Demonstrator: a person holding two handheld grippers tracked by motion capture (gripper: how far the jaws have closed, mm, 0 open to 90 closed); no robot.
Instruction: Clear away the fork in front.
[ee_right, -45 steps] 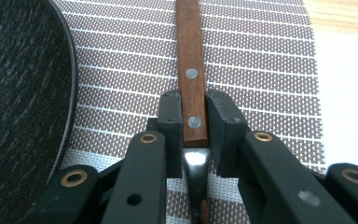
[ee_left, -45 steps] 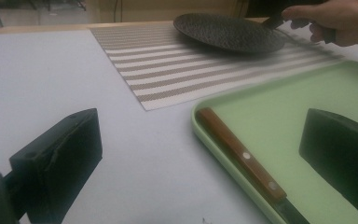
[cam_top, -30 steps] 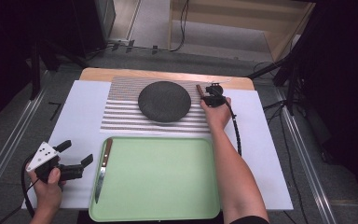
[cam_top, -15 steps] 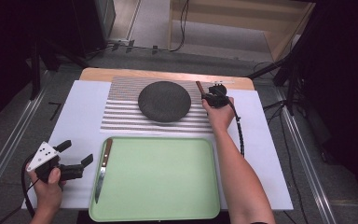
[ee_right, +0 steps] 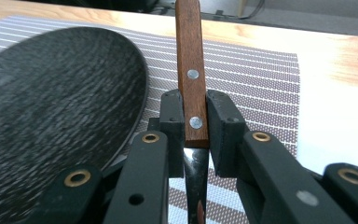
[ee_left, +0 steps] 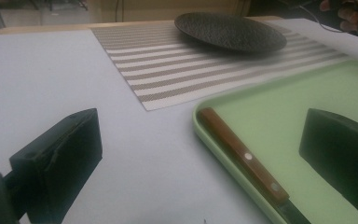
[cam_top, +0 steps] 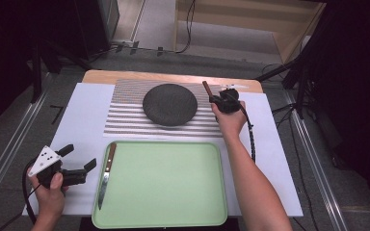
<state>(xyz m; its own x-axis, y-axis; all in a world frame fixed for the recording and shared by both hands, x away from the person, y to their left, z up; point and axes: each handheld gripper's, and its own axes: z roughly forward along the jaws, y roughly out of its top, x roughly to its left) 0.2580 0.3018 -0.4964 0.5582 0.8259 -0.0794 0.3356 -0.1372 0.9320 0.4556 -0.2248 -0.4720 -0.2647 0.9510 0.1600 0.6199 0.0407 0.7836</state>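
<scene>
Beside the dark plate [cam_top: 169,104] on the striped mat [cam_top: 125,113], the right hand-held gripper [ee_right: 195,122] is pinching a wooden-handled utensil [ee_right: 189,70] by its handle, just above the worktop. Near the green tray [cam_top: 173,192], the left hand-held gripper [cam_top: 79,158] is resting spread wide, next to the knife [cam_top: 106,173] lying along the tray's left edge.

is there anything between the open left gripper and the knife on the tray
Nothing visible. The left gripper stands open just left of the tray; the knife lies along the tray's left edge, with only bare white paper and the rim between.
</scene>
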